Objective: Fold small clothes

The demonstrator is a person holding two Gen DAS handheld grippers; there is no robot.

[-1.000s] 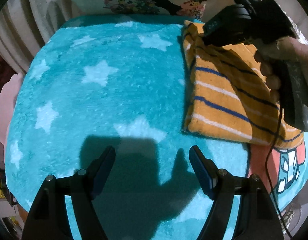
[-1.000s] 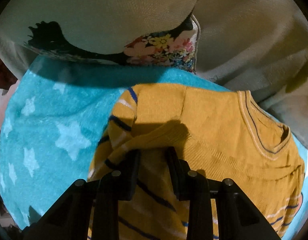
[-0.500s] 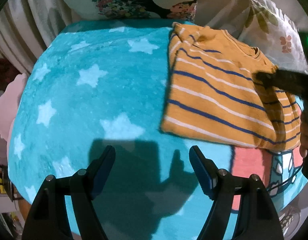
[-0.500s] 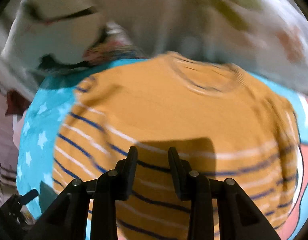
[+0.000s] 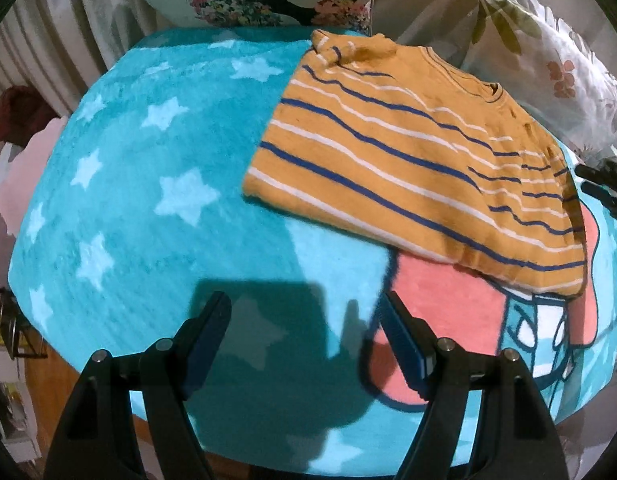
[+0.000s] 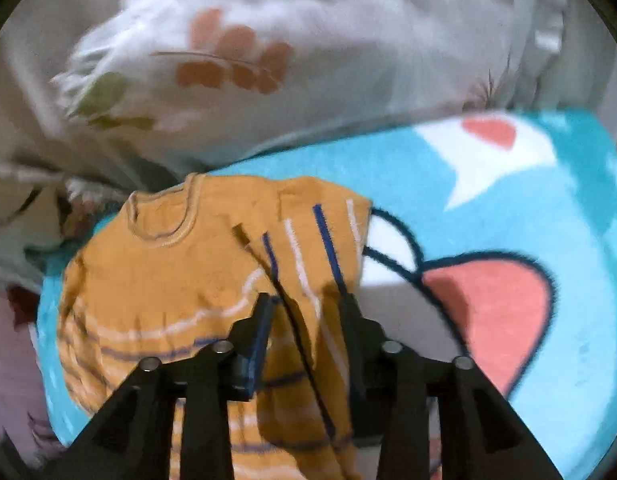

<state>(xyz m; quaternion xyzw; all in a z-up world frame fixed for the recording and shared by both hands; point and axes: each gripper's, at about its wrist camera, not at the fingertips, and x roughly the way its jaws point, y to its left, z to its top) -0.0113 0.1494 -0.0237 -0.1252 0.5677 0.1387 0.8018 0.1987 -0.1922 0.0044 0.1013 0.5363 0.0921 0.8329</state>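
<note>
An orange sweater with blue and white stripes [image 5: 408, 160] lies on a turquoise star blanket [image 5: 148, 168], its left sleeve folded in. My left gripper [image 5: 304, 344] is open and empty, low over the blanket, well in front of the sweater. In the right wrist view the sweater [image 6: 168, 280] shows its neckline at the far side. My right gripper [image 6: 306, 320] hangs over the sweater's right edge with a gap between its jaws, holding nothing. Its fingertips [image 5: 600, 188] show at the right edge of the left wrist view.
Floral pillows [image 5: 548, 64] lie behind the blanket, one also in the right wrist view [image 6: 308, 60]. A cartoon print with pink patches [image 6: 488, 300] covers the blanket's right part. A pink cloth [image 5: 20, 176] lies at the left edge.
My right gripper let go of the folded left sleeve, swung across the sweater to its right edge and opened a little. The left gripper drew back slightly and stayed open.
</note>
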